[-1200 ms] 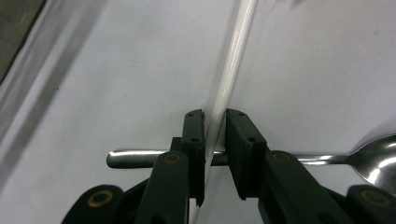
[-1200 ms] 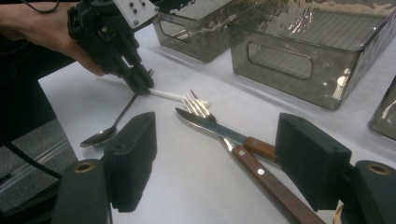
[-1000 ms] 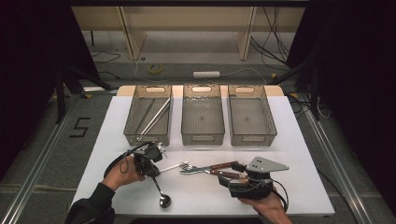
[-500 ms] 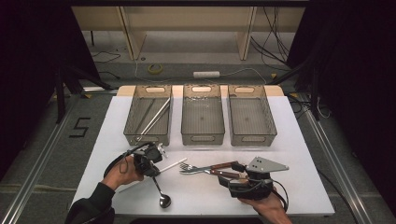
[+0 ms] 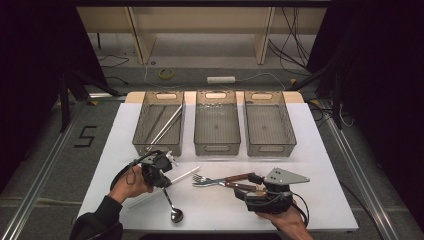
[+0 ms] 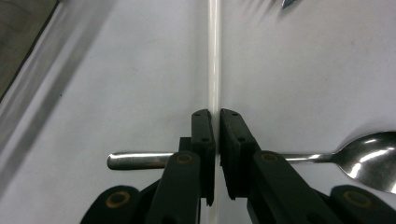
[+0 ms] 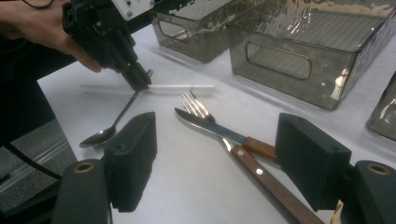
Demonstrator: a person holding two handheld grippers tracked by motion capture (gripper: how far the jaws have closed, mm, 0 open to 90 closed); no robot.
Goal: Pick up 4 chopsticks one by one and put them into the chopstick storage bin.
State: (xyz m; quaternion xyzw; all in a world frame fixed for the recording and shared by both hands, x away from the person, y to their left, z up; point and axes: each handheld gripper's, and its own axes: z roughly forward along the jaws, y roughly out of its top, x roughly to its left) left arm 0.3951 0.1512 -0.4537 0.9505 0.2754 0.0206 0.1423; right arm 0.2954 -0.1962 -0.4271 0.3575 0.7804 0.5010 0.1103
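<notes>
My left gripper (image 5: 165,185) points down at the white table and is shut on a thin white stick (image 5: 188,173). In the left gripper view the white stick (image 6: 214,56) runs straight away from the closed pads of my left gripper (image 6: 217,114), and a metal spoon (image 6: 369,156) lies crosswise under the jaws. My right gripper (image 7: 217,128) rests low on the table, open wide. A fork (image 7: 194,105) and a wooden-handled knife (image 7: 205,126) lie between its jaws, untouched. From there I also see the left gripper (image 7: 140,81) on the stick (image 7: 187,87).
Three grey see-through bins stand in a row at the back: the left bin (image 5: 150,148) holds long thin sticks, while the middle bin (image 5: 216,149) and right bin (image 5: 272,149) look empty. The spoon (image 5: 172,207) lies near the front edge.
</notes>
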